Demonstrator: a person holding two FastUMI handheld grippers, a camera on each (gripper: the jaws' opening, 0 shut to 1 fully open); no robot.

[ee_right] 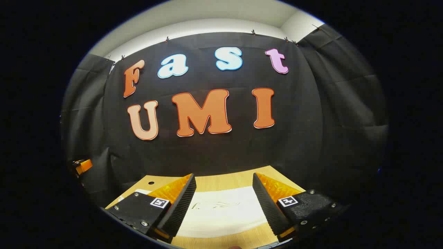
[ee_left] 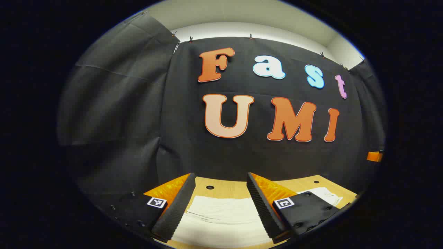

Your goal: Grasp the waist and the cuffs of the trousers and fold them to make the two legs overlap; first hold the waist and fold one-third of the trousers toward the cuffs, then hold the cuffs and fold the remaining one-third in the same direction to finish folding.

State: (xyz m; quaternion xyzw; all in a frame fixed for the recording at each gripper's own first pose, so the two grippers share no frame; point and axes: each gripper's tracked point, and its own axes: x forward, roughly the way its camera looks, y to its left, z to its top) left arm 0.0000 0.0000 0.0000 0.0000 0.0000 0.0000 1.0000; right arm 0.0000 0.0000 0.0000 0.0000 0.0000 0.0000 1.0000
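1. While both tools hang above the cloth, left hand-held gripper (ee_left: 221,204) has its fingers spread wide with nothing between them. Reads as a pre-grasp hover: gap is ready to take a fabric edge.
2. Right hand-held gripper (ee_right: 223,205) is the same: fingers wide apart, nothing held, pointing forward over the white fabric. Two tools at matching pose makes sense, since the fold needs two grip points at once.
3. White trousers (ee_left: 221,221) lie flat on the counter (ee_left: 235,186), right under and ahead of the left fingers. A rumpled white part sits off to the right in the left gripper view, near the counter's far corner. Can't tell if that end is waist or cuffs.
4. In the right gripper view the trousers (ee_right: 221,211) span the gap between the fingers as a flat band, with bare counter (ee_right: 225,181) beyond and a strip of wood in front. Faint crease lines show mid-fabric.
5. Whether the legs already overlap is not clear; layers can't be told from these angles.
6. Judgement: no fold step in hand yet, both tools are staged for a first grasp. Next move likely needs a drop to the near fabric edge and a pinch through all layers.
7. Risk: catching only the top layer, so the fold drags uneven.
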